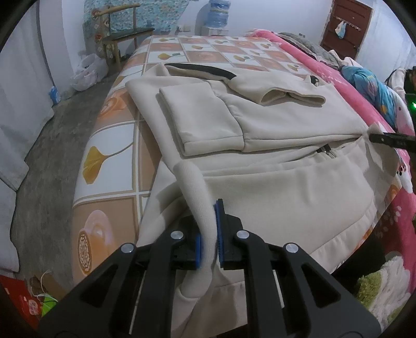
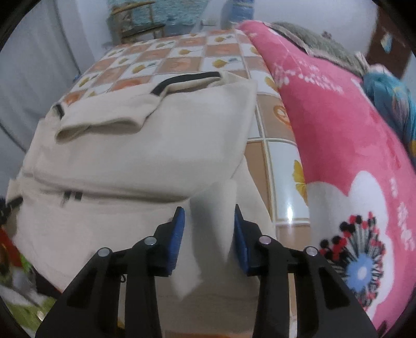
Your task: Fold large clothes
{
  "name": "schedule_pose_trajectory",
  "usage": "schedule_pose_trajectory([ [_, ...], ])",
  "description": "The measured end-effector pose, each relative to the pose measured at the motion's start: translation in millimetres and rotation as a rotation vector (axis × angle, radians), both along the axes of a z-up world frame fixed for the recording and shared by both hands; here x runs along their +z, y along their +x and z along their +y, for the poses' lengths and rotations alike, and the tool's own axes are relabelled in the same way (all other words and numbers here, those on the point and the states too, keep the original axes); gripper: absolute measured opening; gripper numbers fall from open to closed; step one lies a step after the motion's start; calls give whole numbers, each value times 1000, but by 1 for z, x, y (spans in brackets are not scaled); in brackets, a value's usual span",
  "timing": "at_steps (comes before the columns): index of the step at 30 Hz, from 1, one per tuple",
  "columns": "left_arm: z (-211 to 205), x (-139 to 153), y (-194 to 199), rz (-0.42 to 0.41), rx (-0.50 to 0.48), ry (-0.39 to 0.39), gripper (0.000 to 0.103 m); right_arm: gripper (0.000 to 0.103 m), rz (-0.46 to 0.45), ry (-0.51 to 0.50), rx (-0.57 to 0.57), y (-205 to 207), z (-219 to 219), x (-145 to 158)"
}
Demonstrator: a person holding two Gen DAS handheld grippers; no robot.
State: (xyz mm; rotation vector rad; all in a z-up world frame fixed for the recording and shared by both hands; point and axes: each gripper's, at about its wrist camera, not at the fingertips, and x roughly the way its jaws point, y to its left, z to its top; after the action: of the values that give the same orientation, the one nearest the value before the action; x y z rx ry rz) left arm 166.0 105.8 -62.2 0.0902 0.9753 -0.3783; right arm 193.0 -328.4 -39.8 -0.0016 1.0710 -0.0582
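Observation:
A cream fleece jacket lies on the bed with both sleeves folded across its chest, one sleeve at the left. My left gripper is shut on a raised fold of its near left hem edge. In the right wrist view the same jacket fills the middle, and my right gripper has an upright ridge of its right edge pinched between the blue pads. From the left wrist view one right finger shows at the far right with a tuft of cloth at its tip.
The bed sheet has an orange and white tile print. A pink flowered blanket is heaped along the jacket's right side. A wooden chair and a water bottle stand beyond the bed. Grey floor lies to the left.

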Motion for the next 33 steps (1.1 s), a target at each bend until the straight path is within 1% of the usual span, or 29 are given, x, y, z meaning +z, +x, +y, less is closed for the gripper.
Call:
schedule_pose_trajectory([
  [2,-1,0,1,6,4,1,10,36,-2,-10,-7,1,-4,-1],
  [6,-4,2,0,2,11,18,9,36,27,26,-37,13,-13,-17],
  [7,-5,1,0,-1,18,20,9,33,25,4,-31,12,-10,-18],
  [8,-6,1,0,-3,24,24,9,27,20,-27,-22,11,-4,-16],
  [10,-6,2,-1,-4,35,31,9,20,4,-97,-1,6,8,-11],
  [11,-7,2,-1,-2,46,34,9,18,-2,-123,9,4,11,-9],
  [13,-8,3,-1,3,62,40,9,17,-11,-186,28,0,18,-6],
  [20,-12,4,-1,10,96,72,9,17,-5,-310,59,1,30,-14],
  [24,-15,5,-2,8,109,95,9,17,-7,-335,73,0,32,-17],
  [33,-19,7,-3,12,156,122,9,17,-5,-327,99,1,29,-20],
])
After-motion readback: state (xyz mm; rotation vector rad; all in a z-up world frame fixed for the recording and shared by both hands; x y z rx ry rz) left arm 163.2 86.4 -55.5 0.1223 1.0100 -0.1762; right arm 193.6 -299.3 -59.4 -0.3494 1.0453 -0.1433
